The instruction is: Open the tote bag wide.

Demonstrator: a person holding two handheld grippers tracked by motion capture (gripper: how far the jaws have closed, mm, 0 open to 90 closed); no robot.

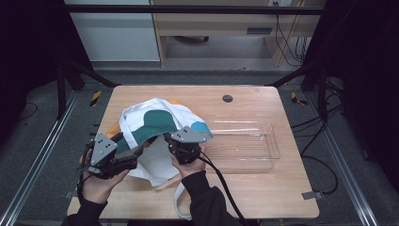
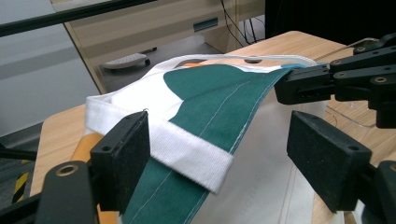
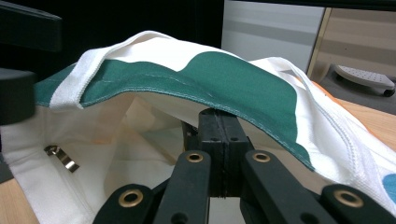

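Observation:
A white cloth tote bag with green, orange and blue patches lies on the wooden table, its mouth lifted towards me. My right gripper is shut on the bag's green hem, jaws pressed together. It also appears at the far right of the left gripper view, pinching that same edge. My left gripper is open. Its two pads stand wide apart on either side of the bag's white strap and do not press it.
A clear plastic tray sits on the table right of the bag. A dark round grommet is in the far tabletop. A small metal clip shows inside the bag. A loose white strap hangs over the near edge.

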